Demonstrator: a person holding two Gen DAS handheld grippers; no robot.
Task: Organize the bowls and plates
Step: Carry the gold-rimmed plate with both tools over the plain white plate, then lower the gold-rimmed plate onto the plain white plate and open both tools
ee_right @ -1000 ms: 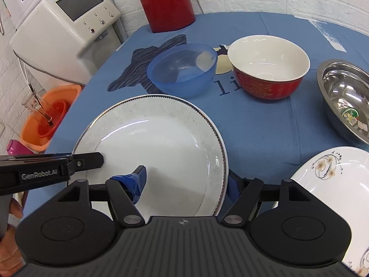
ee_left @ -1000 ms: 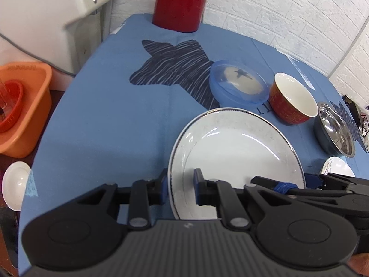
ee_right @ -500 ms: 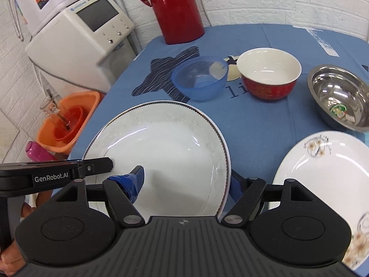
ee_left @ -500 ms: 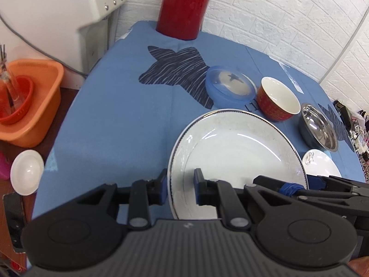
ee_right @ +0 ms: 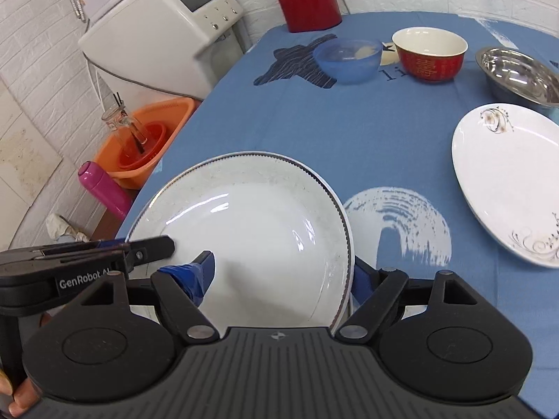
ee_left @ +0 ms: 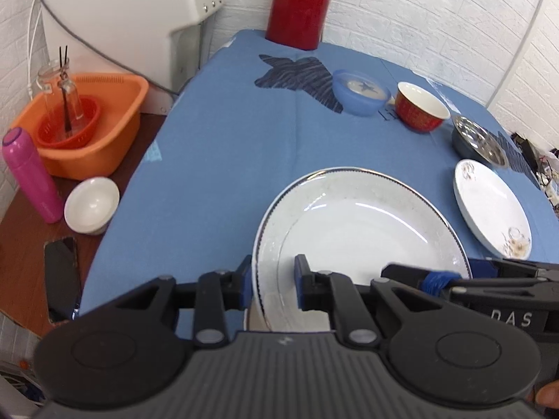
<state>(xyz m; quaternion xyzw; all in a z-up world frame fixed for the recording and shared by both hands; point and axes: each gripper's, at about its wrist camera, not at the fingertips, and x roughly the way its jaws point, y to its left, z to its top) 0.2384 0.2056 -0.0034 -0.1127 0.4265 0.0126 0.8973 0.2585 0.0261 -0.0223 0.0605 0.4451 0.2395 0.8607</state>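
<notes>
Near edge of the big white plate (ee_left: 360,230) is hidden behind both gripper bodies; can't tell if its underside touches the table (ee_left: 223,160) or hangs above it. Steel bowl (ee_right: 520,75) is cut off at the right in the right wrist view. Left gripper (ee_left: 272,279): jaws pinching the plate's left rim, one pad outside, one inside. Right gripper (ee_right: 283,272): jaws straddle the right rim, seemingly clamped on it, though the outer pad is mostly hidden. Both point fwd along the table, level w/ each other. Beyond: flowered plate (ee_right: 510,181), red bowl (ee_right: 431,56), blue bowl (ee_right: 346,59), well apart from the held plate.
</notes>
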